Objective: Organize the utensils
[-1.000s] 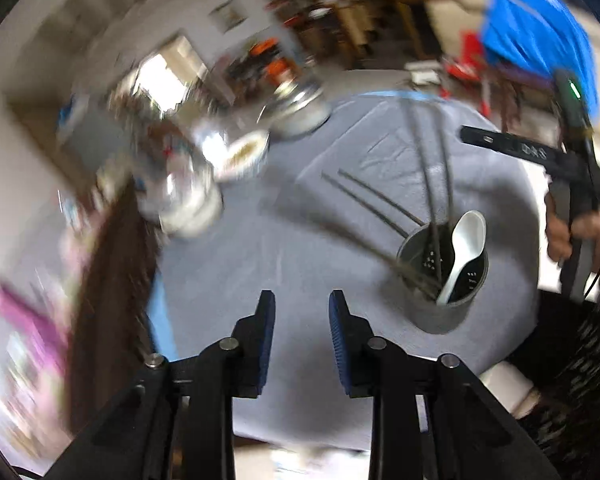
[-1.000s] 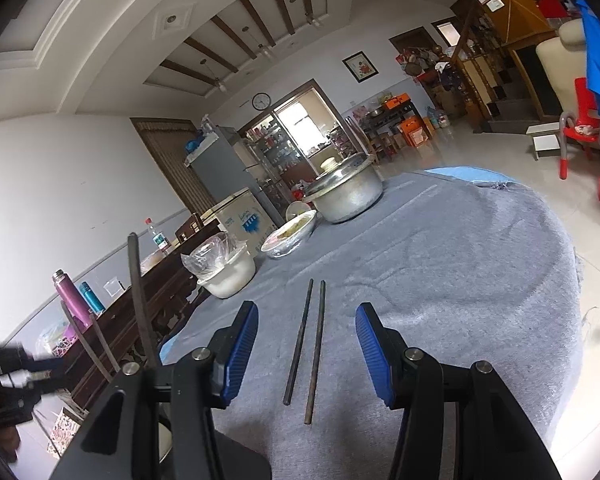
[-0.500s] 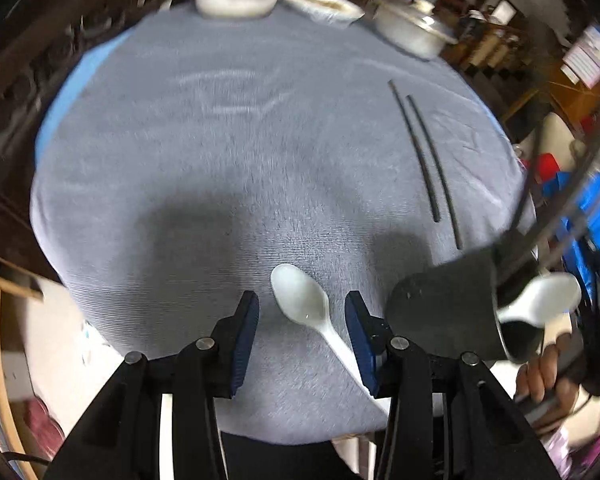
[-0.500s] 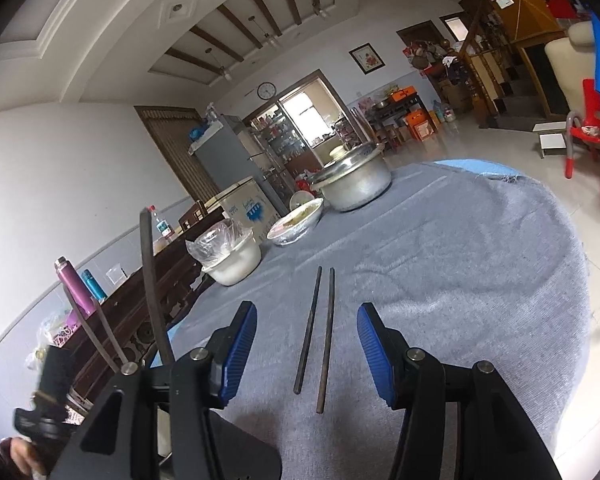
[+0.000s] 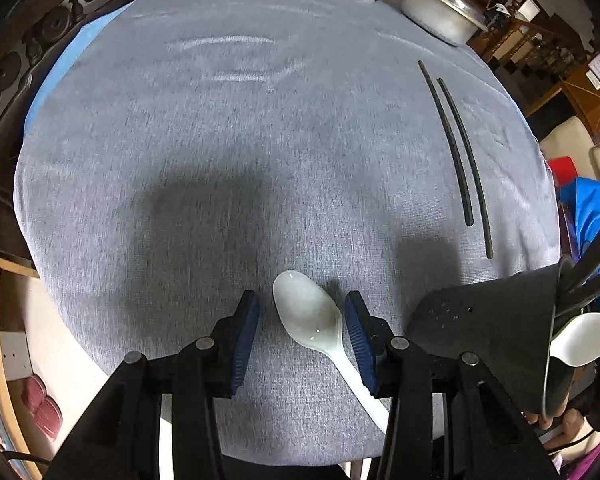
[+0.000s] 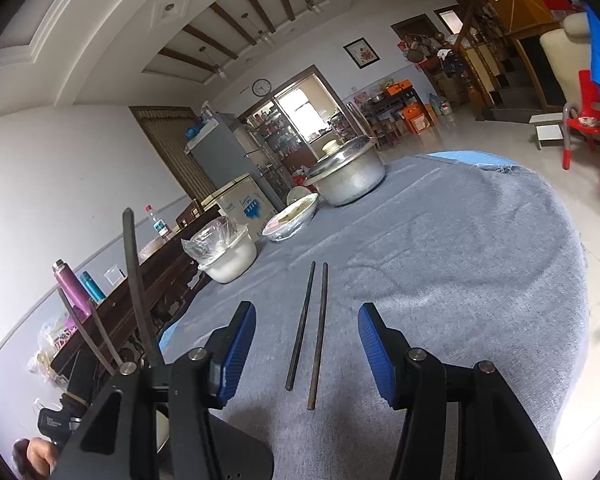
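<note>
A white plastic spoon lies on the grey tablecloth near the front edge. My left gripper is open, low over it, with the spoon's bowl between the fingers. A black utensil holder stands to the right, holding dark chopsticks and another white spoon. Two dark chopsticks lie side by side on the cloth; they also show in the right wrist view. My right gripper is open and empty, with the near ends of the chopsticks between its fingers. The holder's chopsticks stick up at its left.
A lidded metal pot, a covered bowl and a white tub with plastic wrap stand at the far side of the round table. A dark wooden bench runs along the left. A red chair stands at the right.
My left gripper swung from facing the holder to looking down at the table, then dropped lower around the white spoon. My right gripper barely moved.
</note>
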The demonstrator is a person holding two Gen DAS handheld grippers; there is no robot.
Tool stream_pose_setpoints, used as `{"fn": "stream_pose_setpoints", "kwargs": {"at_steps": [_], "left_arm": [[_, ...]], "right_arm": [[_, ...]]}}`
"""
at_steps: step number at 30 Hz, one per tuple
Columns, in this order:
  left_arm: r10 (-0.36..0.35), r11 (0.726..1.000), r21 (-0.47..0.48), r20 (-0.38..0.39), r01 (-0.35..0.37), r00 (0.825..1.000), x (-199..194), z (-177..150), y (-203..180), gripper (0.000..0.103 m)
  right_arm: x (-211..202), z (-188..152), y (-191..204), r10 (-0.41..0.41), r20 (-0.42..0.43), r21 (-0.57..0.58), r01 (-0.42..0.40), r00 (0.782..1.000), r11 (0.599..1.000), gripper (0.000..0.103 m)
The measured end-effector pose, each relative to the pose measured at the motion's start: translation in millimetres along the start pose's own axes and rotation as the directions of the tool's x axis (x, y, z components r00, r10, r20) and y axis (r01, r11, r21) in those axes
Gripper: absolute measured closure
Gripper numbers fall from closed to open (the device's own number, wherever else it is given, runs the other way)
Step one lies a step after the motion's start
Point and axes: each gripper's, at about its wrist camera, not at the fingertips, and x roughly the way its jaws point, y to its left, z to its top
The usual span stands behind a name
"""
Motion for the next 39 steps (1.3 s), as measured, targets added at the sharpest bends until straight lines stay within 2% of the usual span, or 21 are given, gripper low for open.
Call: {"fn": "stream_pose_setpoints", "kwargs": {"at_steps": [2,3,6,9,11,13,14,15,16,18,20,22,27,30,32,33,34,36,38,39], "left_arm": [[0.01,1.0,0.028,0.014,-0.011,1.0,2,0,1,0.062],[0.033,0.997,0.061,0.029,-0.035,0.999,2,-2,0,0.067],[0.018,0.995,0.095,0.041,-0.022,0.999,1,-2,4,0.067],[0.049,0.988,0.147,0.058,-0.057,0.997,-6,-8,9,0.067],[0.087,0.973,0.208,0.075,-0.101,0.993,-8,-8,6,0.067],[0.14,0.945,0.282,0.108,-0.166,0.984,-11,-8,4,0.069],[0.147,0.937,0.302,0.115,-0.175,0.982,-12,-8,3,0.07],[0.145,0.931,0.32,0.124,-0.178,0.982,-15,-8,3,0.075],[0.142,0.93,0.323,0.131,-0.178,0.981,-17,-8,4,0.09],[0.131,0.933,0.314,0.157,-0.175,0.979,-25,-8,6,0.091],[0.113,0.935,0.31,0.207,-0.174,0.972,-36,-11,7,0.091],[0.131,0.937,0.288,0.232,-0.197,0.964,-38,-12,10,0.091],[0.119,0.96,0.227,0.21,-0.167,0.97,-37,-9,29,0.091],[0.11,0.961,0.226,0.225,-0.161,0.968,-48,-14,38,0.09],[0.089,0.952,0.264,0.236,-0.152,0.968,-60,-18,40,0.086],[0.093,0.935,0.311,0.244,-0.169,0.965,-69,-23,41,0.079],[0.102,0.915,0.357,0.246,-0.188,0.964,-72,-28,41,0.066],[0.123,0.876,0.43,0.245,-0.221,0.962,-77,-36,40,0.048],[0.138,0.817,0.523,0.232,-0.243,0.963,-78,-49,39,0.047],[0.158,0.768,0.585,0.221,-0.26,0.962,-75,-60,37,0.047]], "right_arm": [[0,0,-1,-0.006,-0.001,0.001,0.006,1.0,1.0,0.046],[0,0,-3,-0.009,-0.002,0.006,0.009,1.0,1.0,0.046],[3,-1,-6,-0.019,-0.01,0.017,0.019,1.0,1.0,0.046],[4,-1,-5,-0.019,-0.013,0.017,0.019,1.0,1.0,0.046],[4,-2,-3,-0.018,-0.014,0.007,0.018,1.0,1.0,0.046],[5,-3,-1,-0.016,-0.02,0.001,0.016,1.0,1.0,0.046],[5,-4,-1,-0.014,-0.023,0.0,0.014,1.0,1.0,0.046],[6,-4,0,-0.014,-0.026,-0.001,0.014,1.0,1.0,0.046],[6,-5,0,-0.014,-0.027,-0.002,0.014,1.0,1.0,0.046],[6,-4,0,-0.013,-0.026,-0.003,0.013,1.0,1.0,0.046],[5,-4,1,-0.013,-0.024,-0.003,0.013,1.0,1.0,0.046],[5,-4,0,-0.012,-0.026,0.0,0.012,1.0,1.0,0.046],[3,-5,2,-0.006,-0.029,-0.007,0.006,1.0,1.0,0.046],[1,-4,1,-0.006,-0.021,-0.008,0.006,1.0,1.0,0.046],[0,-3,0,-0.007,-0.021,-0.002,0.007,1.0,1.0,0.046],[0,-3,-1,-0.008,-0.022,0.001,0.008,1.0,1.0,0.046],[1,-3,-2,-0.009,-0.022,0.003,0.009,1.0,1.0,0.046],[2,-4,-4,-0.009,-0.025,0.008,0.009,1.0,1.0,0.046],[4,-5,-4,-0.008,-0.033,0.014,0.009,0.999,1.0,0.046],[5,-7,-4,-0.007,-0.039,0.016,0.008,0.999,1.0,0.046]]}}
